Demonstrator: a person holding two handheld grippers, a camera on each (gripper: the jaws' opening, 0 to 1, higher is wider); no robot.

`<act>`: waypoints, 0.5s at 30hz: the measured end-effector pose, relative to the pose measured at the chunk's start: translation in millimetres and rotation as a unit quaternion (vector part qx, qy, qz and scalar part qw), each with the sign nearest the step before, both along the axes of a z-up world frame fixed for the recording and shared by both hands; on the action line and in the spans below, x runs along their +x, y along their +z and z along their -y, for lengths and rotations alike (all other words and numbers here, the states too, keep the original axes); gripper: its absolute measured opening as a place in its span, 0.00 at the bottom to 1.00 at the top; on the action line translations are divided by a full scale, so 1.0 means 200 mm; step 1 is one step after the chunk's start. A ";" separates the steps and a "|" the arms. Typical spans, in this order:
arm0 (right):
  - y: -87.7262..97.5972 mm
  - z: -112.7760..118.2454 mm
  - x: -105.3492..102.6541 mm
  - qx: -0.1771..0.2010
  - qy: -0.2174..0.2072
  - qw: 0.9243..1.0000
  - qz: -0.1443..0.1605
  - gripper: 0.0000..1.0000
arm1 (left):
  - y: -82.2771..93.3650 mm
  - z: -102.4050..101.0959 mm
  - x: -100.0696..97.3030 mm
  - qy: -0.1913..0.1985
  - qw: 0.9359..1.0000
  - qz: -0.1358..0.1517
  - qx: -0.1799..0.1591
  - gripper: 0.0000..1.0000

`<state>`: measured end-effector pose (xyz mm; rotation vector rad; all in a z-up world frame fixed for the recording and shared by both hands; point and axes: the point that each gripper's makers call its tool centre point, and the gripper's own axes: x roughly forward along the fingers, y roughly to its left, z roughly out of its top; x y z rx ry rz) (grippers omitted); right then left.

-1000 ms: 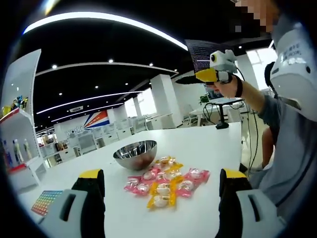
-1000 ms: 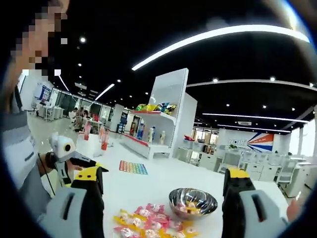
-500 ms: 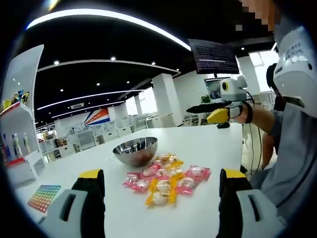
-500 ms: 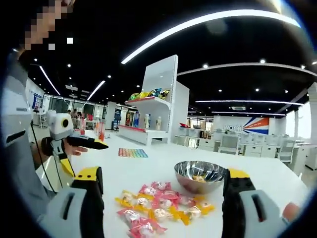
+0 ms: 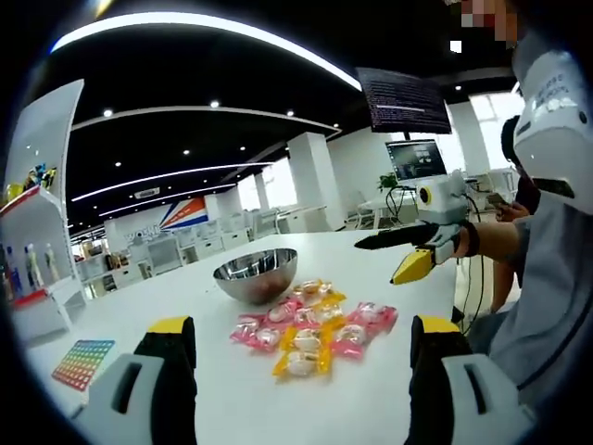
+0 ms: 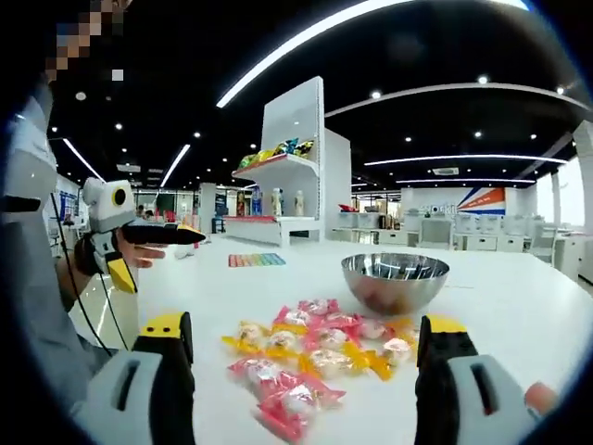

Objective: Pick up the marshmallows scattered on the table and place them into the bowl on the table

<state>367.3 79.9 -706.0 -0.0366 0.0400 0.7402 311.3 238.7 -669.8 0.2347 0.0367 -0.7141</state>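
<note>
Left gripper view: a white tabletop [image 5: 371, 269] is seen with a pile of pink and yellow wrapped marshmallows [image 5: 310, 326] out in its middle. A shiny metal bowl [image 5: 255, 274] is set upright just behind the pile, mouth up. A coloured grid card [image 5: 82, 362] lies flat near the left edge. The left gripper [image 5: 301, 371] is held wide apart and empty, low over the tabletop. The right gripper [image 5: 408, 248] is held over the right edge; its jaws are spread and empty. Nothing is seen between the pile and the bowl.
</note>
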 end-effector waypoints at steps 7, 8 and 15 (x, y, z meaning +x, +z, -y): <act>-0.12 -0.01 -0.02 0.000 0.002 0.999 -0.033 0.97 | 0.02 0.02 -0.01 -0.007 1.000 0.007 -0.001 0.96; -0.12 -0.01 -0.02 0.000 0.001 0.999 -0.035 0.97 | 0.02 0.02 0.00 -0.008 1.000 0.007 0.000 0.96; -0.13 0.00 -0.03 -0.003 -0.005 0.999 -0.036 0.96 | 0.02 0.03 0.00 -0.010 1.000 0.006 0.001 0.96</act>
